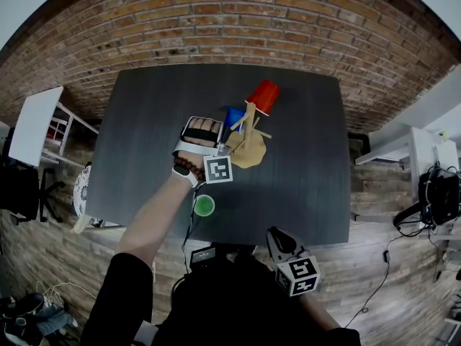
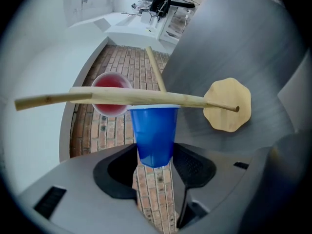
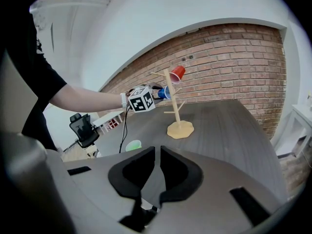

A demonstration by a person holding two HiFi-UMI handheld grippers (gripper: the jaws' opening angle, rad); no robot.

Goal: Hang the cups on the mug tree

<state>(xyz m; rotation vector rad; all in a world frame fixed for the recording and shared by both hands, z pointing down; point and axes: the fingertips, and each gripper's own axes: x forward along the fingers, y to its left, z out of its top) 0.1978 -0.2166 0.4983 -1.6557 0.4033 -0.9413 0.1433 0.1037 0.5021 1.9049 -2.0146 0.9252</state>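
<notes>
A dark desk (image 1: 144, 157) stands against a brick wall, with the mug tree (image 1: 248, 150) near its middle. The red cup (image 1: 263, 96) already sits on an upper peg. My left gripper (image 2: 155, 156) is spread wide around the base of the blue cup (image 2: 155, 130), pads against its sides. Its mouth is right at the trunk, so I judge this hang half made. A green cup (image 1: 204, 206) waits near the desk's front edge. My right gripper (image 3: 157, 155) is nearly closed and empty.
</notes>
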